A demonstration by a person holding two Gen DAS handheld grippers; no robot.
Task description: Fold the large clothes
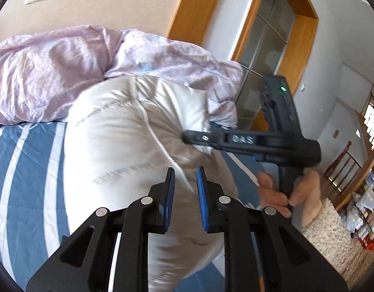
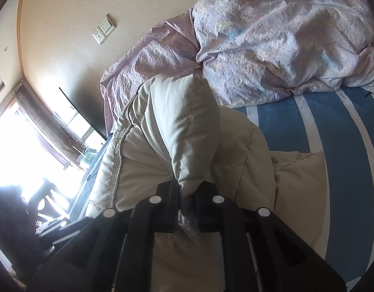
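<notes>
A large cream quilted jacket (image 1: 128,131) lies on the blue-and-white striped bed sheet (image 1: 23,160). My left gripper (image 1: 185,172) is open, blue pads apart, just above the jacket and holding nothing. My right gripper (image 2: 188,187) is shut on a puffy fold of the jacket (image 2: 182,121) and lifts it above the rest of the garment. In the left wrist view the right gripper (image 1: 187,137) reaches in from the right, its tip pinching the jacket's fabric.
A crumpled lilac duvet (image 1: 65,68) is heaped at the head of the bed against the wall; it also shows in the right wrist view (image 2: 272,41). A wooden-framed glass door (image 1: 267,41) stands to the right. A bright window (image 2: 19,141) is at the left.
</notes>
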